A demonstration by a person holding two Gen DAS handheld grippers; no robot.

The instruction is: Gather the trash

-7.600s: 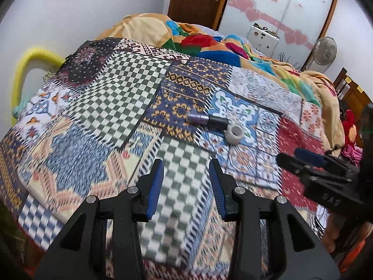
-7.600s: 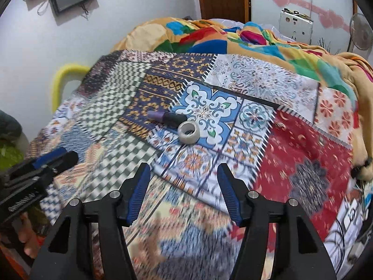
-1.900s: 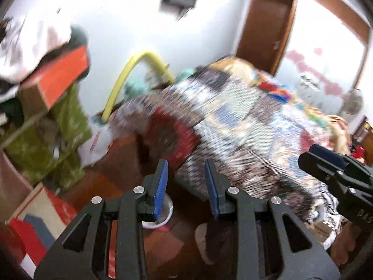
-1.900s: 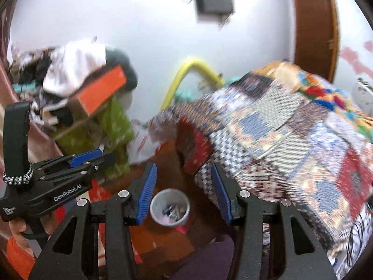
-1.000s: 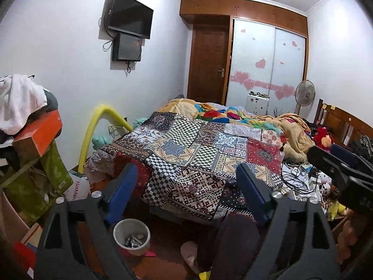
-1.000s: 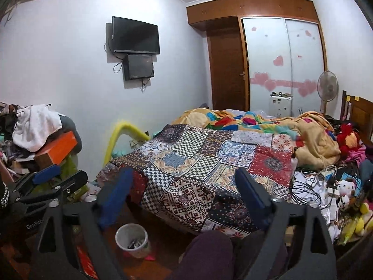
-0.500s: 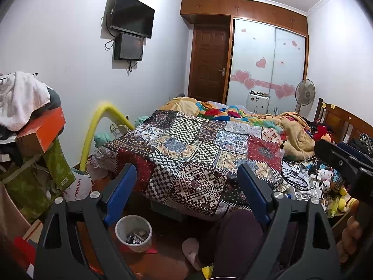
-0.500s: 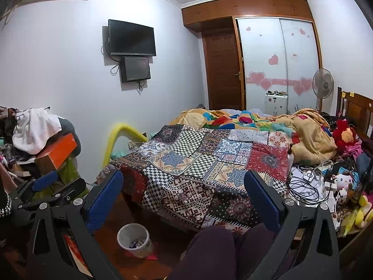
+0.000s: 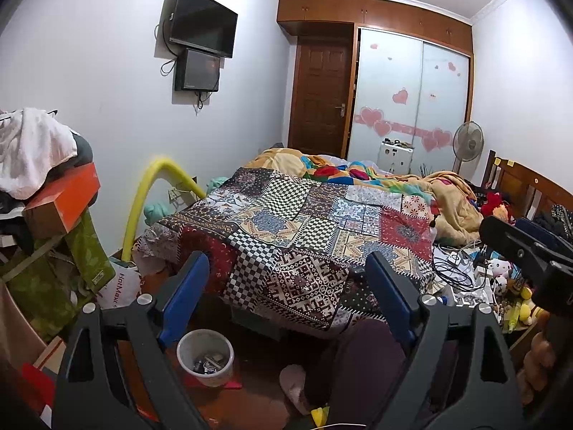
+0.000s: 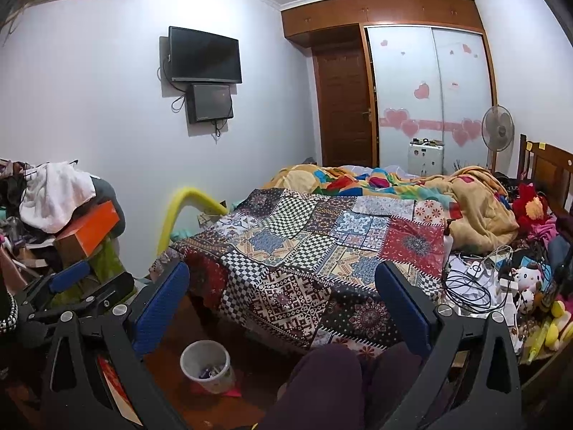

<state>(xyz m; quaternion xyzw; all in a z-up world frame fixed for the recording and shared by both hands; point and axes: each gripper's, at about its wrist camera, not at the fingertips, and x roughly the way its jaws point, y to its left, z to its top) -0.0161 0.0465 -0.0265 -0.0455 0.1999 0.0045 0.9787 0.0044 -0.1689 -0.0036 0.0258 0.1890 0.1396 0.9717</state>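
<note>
The white trash bin (image 9: pixel 205 356) stands on the floor at about 7 o'clock in both wrist views, just off the foot of the bed (image 9: pixel 304 236), with several small discarded items lying inside it. Both the left tongs (image 9: pixel 286 286) and the right tongs (image 10: pixel 283 304) are spread wide with nothing between them. No loose trash shows on the patchwork quilt (image 10: pixel 322 251), so collecting looks largely done, though clutter at 3 o'clock might hide more.
</note>
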